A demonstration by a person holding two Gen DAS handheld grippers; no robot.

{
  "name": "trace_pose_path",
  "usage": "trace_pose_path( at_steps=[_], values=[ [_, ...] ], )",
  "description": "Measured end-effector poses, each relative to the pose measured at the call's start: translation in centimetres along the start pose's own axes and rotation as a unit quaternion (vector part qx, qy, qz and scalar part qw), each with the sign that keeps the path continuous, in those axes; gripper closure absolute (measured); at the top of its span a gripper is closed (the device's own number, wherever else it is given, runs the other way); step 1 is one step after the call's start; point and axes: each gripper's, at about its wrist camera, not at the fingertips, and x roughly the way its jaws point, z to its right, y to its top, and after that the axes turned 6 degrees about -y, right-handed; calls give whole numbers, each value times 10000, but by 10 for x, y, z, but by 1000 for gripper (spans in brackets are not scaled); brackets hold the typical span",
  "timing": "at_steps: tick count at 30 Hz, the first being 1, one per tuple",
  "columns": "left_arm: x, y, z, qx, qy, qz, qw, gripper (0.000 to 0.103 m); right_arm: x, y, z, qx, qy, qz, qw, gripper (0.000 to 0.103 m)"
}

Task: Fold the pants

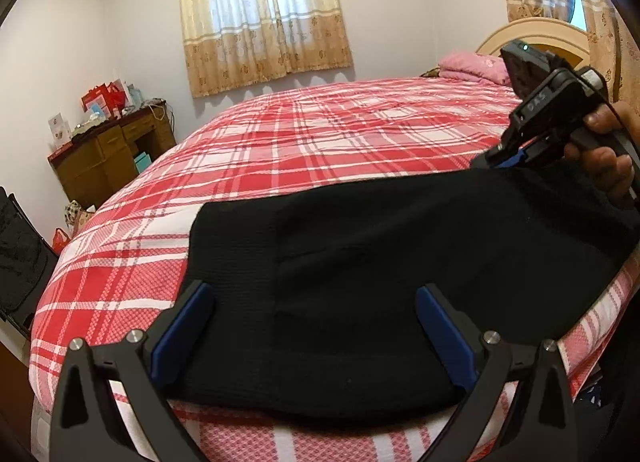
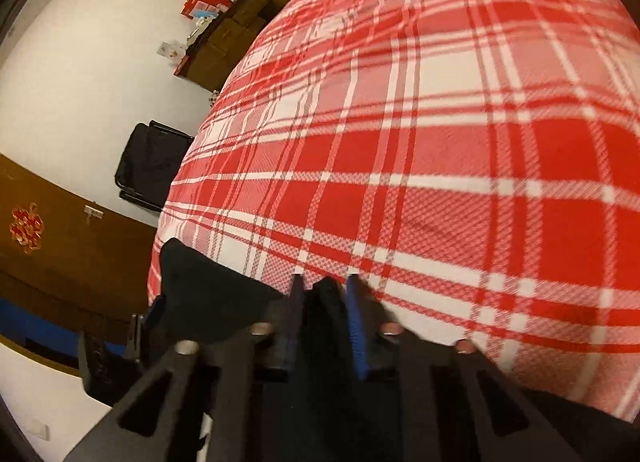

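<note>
Low in frame, the left gripper (image 1: 316, 302) stands wide over the black pants (image 1: 400, 246) on the bed (image 1: 320, 133), while the right gripper (image 2: 326, 294), blurred, seems pinched on their edge.

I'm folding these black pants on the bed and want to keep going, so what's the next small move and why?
Probably close the left gripper on the near edge of the pants. Its jaws stand open astride the cloth, while the right gripper is already shut on a pinch of fabric at the far side. With both ends held, the fold could be lifted evenly.
</note>
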Motion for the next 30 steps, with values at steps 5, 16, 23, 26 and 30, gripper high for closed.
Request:
trace_pose_path(
  at_steps=[5, 16, 23, 26, 30],
  values=[
    [-1, -2, -1, 35, 3, 78, 10000, 0, -25, -5, -3, 10, 90, 446, 9990, 99],
    [-4, 4, -1, -49, 18, -10, 10000, 0, -18, -10, -1, -175, -370, 558, 9976, 95],
    [-29, 28, 10, -299, -211, 316, 9988, 0, -108, -44, 20, -559, -844, 1229, 9872, 42],
    [-30, 37, 28, -147, -386, 300, 9987, 0, -154, -72, 50, -467, -1265, 1473, 9798, 42],
    [-16, 35, 46, 180, -309, 10, 9994, 0, -227, -119, 107, 47, -1673, 1934, 9667, 42]
  ],
)
